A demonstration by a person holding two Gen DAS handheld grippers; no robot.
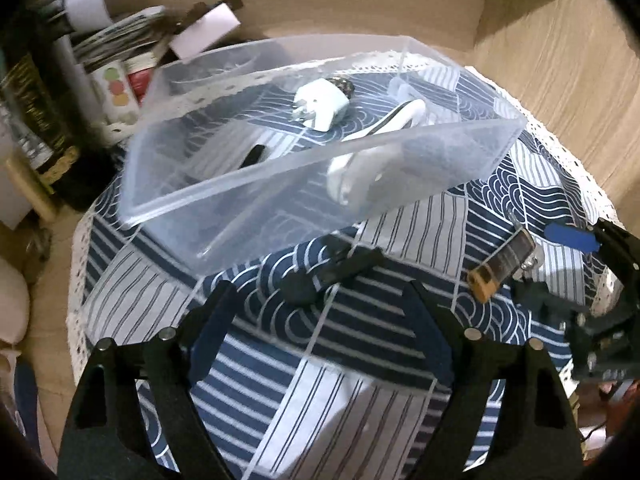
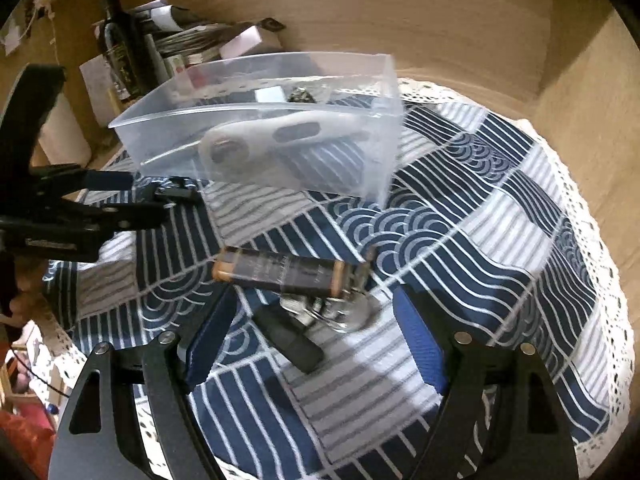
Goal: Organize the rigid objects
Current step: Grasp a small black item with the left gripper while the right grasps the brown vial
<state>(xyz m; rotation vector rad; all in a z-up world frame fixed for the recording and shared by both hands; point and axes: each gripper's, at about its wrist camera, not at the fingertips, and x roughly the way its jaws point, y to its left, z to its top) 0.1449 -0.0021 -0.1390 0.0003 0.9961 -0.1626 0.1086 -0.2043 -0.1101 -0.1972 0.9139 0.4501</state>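
Note:
A clear plastic bin (image 1: 280,184) (image 2: 360,80) sits on a blue and white patterned cloth (image 1: 320,360). Inside lie a white plug adapter (image 1: 320,106), a white handheld tool (image 1: 372,160) (image 2: 256,140) and a black piece (image 1: 252,156). A black clip (image 1: 320,276) (image 2: 176,192) lies just ahead of my open, empty left gripper (image 1: 320,316). A black and gold battery (image 1: 500,264) (image 2: 280,272), a silver metal piece (image 2: 328,308) and a black stick (image 2: 288,338) lie between the fingers of my open right gripper (image 2: 312,320); it also shows in the left wrist view (image 1: 600,272).
Bottles (image 2: 120,40), boxes and papers (image 1: 120,40) crowd the wooden shelf behind and left of the bin. Wooden walls (image 1: 560,60) close the back and right. The cloth has a white lace edge (image 2: 600,280).

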